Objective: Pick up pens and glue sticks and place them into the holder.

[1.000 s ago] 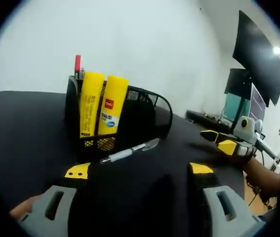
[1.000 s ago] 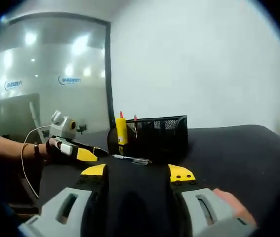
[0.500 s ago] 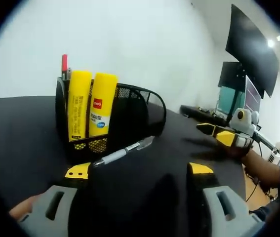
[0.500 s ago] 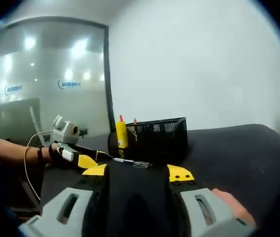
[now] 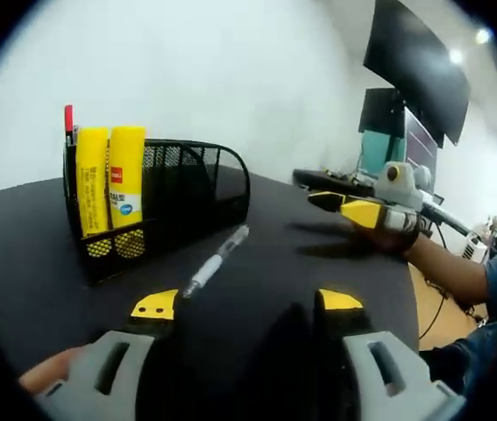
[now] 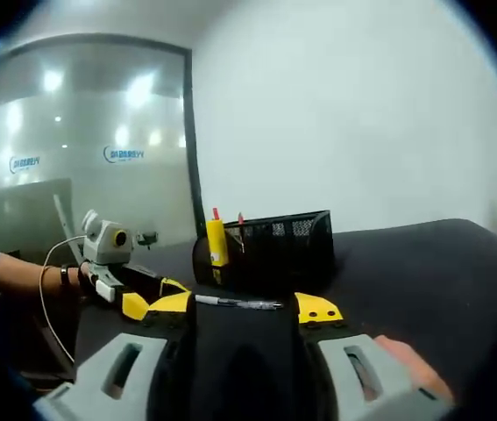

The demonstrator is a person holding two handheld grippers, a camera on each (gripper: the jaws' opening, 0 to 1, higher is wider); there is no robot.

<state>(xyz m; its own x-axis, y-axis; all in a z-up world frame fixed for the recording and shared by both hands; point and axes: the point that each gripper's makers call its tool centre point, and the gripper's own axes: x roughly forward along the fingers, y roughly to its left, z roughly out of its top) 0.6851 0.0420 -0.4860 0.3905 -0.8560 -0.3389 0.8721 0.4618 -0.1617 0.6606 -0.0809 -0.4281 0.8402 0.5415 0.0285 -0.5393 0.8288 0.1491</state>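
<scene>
White pen [image 5: 216, 263] on table, just beyond left gripper [image 5: 246, 303] jaws.

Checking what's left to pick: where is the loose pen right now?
In the left gripper view the pen lies on the black table, just right of the mesh holder.

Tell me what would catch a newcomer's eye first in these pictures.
First, the two yellow glue sticks standing upright at one end of the black mesh holder, with a red-tipped pen beside them. Next, the white pen lying loose on the black table in front of the holder, just ahead of the left tongs. The right tongs hover over the table further off.
</scene>
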